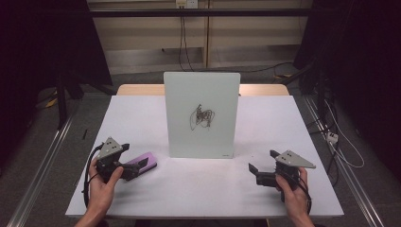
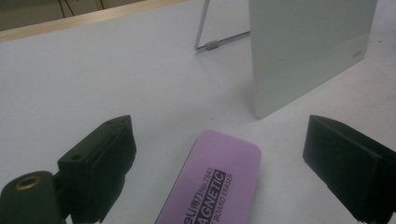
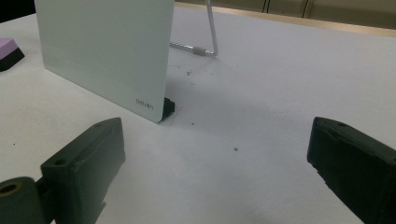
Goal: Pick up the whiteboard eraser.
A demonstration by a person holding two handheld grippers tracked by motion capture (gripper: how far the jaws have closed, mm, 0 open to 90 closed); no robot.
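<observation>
From above, the left claw (image 1: 134, 169) sat right at the purple eraser (image 1: 143, 162) on the desk (image 1: 203, 189), left of the scribbled board (image 1: 202, 115); the right claw (image 1: 253, 171) was well off on the other side, so left was clearly nearer. Left claw cam: jaws spread, eraser (image 2: 212, 184) lying between them, pads not touching, long axis running pretty much away from the camera, along the jaws. Right claw cam: jaws spread over bare desk, nothing in them, eraser (image 3: 10, 50) far off.
</observation>
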